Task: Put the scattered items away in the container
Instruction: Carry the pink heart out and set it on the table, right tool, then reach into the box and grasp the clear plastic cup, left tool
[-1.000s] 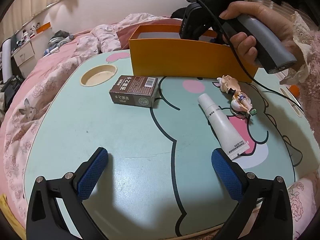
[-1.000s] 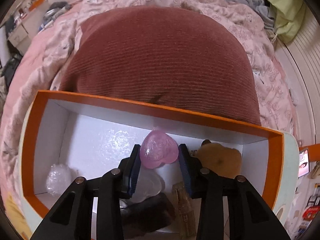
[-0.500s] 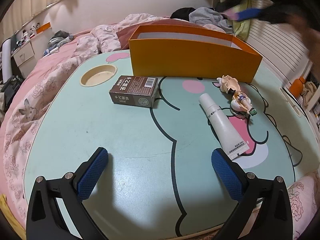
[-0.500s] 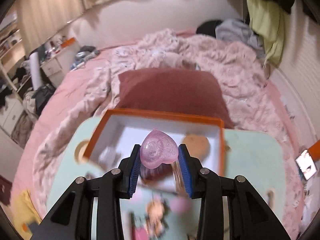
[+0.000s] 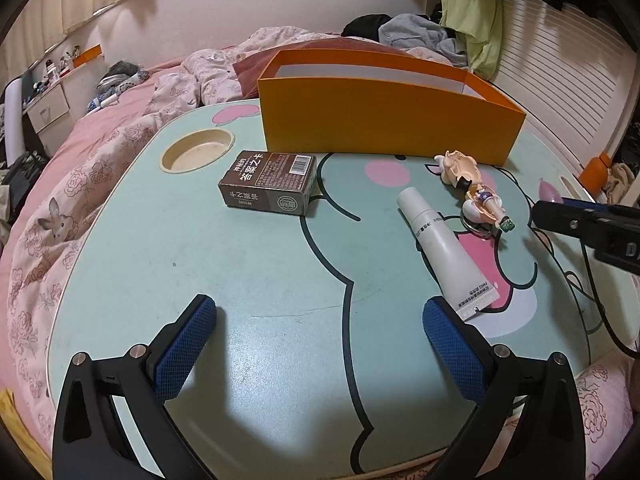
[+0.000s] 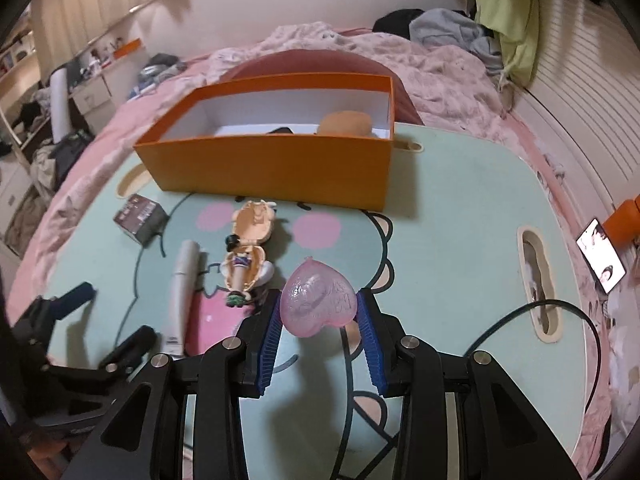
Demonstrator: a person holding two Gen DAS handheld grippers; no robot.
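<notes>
Now pink heart (image 6: pixel 319 301) between right gripper (image 6: pixel 318 312) jaws.

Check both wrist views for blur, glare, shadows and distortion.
Left wrist view: sharp, with strong fisheye bending of the orange box; the fingers cast soft shadows on the table. Right wrist view: slight motion blur on the white tube; the pink heart is crisp; a phone glows bright.
</notes>
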